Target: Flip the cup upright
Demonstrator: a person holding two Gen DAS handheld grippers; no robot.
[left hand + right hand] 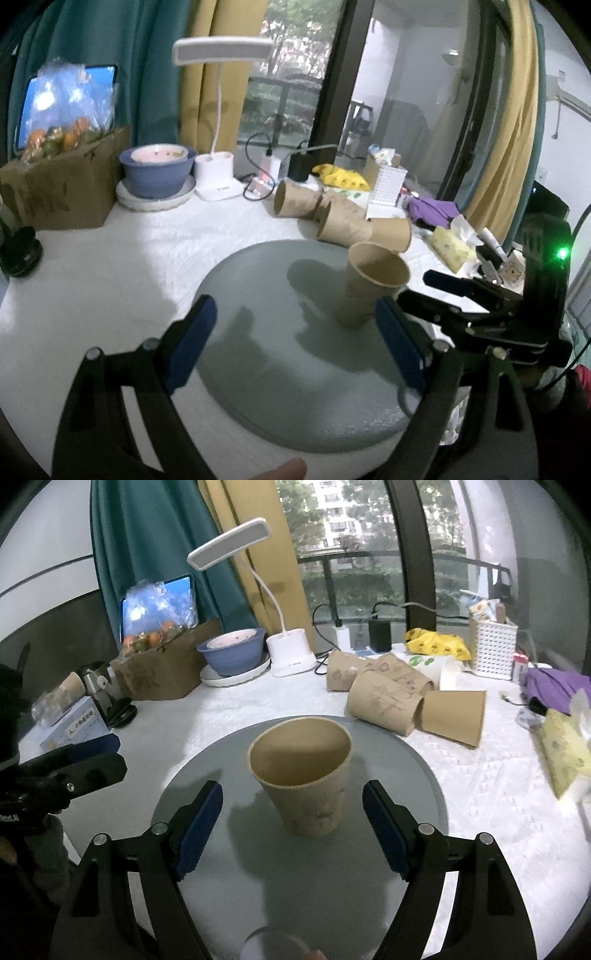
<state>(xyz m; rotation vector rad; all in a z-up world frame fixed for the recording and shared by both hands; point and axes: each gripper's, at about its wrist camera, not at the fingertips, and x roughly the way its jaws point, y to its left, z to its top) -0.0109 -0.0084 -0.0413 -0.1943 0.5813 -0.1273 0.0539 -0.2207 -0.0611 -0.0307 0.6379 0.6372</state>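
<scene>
A brown paper cup (304, 775) stands upright, mouth up, on the round grey mat (406, 775). It also shows in the left wrist view (369, 284), on the mat's (258, 295) right part. My right gripper (293, 794) is open, its blue pads either side of the cup and apart from it. My left gripper (295, 314) is open and empty over the mat, left of the cup. The right gripper (436, 291) shows in the left wrist view, just right of the cup.
Several paper cups (384, 698) lie on their sides behind the mat on the white cloth. A blue bowl (232, 651), white desk lamp (291, 653), cardboard box of fruit (162, 664), white basket (493, 646) and tissue pack (561, 746) line the table's far side and right.
</scene>
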